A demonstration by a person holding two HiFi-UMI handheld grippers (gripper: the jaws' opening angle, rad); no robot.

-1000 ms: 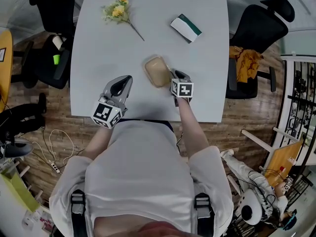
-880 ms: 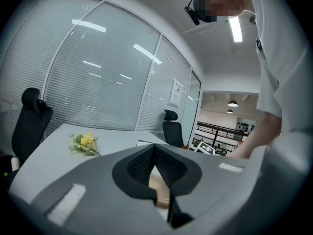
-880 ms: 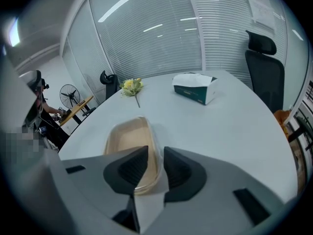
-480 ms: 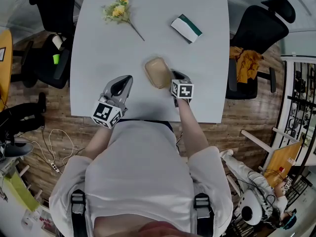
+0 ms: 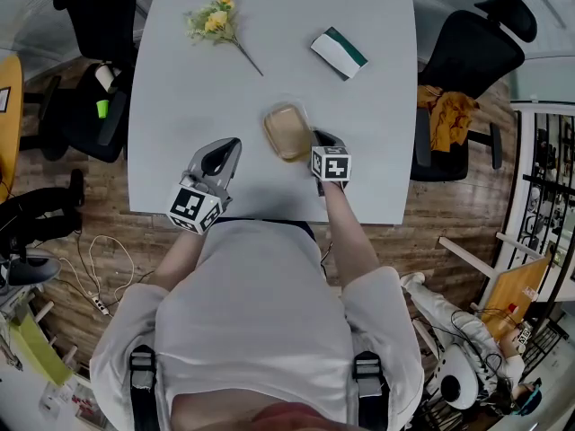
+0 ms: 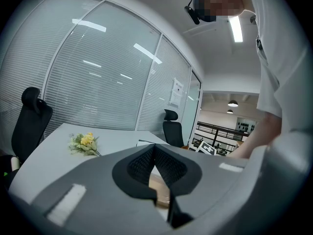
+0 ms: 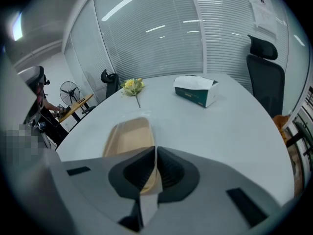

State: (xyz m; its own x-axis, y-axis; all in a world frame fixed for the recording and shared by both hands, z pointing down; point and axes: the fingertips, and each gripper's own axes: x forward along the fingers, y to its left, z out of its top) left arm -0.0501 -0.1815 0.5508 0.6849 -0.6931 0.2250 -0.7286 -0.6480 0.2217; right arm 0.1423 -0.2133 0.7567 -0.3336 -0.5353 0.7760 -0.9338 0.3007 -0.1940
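Note:
A shallow tan tray [image 5: 286,130] lies on the white table [image 5: 180,106] near its front edge. My right gripper [image 5: 314,138] is at the tray's right rim. In the right gripper view the jaws of that gripper [image 7: 155,155] are pressed together on the near rim of the tray [image 7: 128,137]. My left gripper [image 5: 226,147] hovers over the table's front left part, a little left of the tray. Its jaws [image 6: 154,151] meet with nothing between them, and a bit of the tray [image 6: 159,190] shows just beyond them.
A small bunch of yellow flowers [image 5: 214,18] lies at the far left of the table and a green-and-white tissue box [image 5: 338,51] at the far right. Black office chairs stand at the right [image 5: 467,61] and the left [image 5: 94,25] of the table.
The right gripper's jaws, slightly apart around the tray's rim a second ago, have shut on it. The left gripper has not moved.

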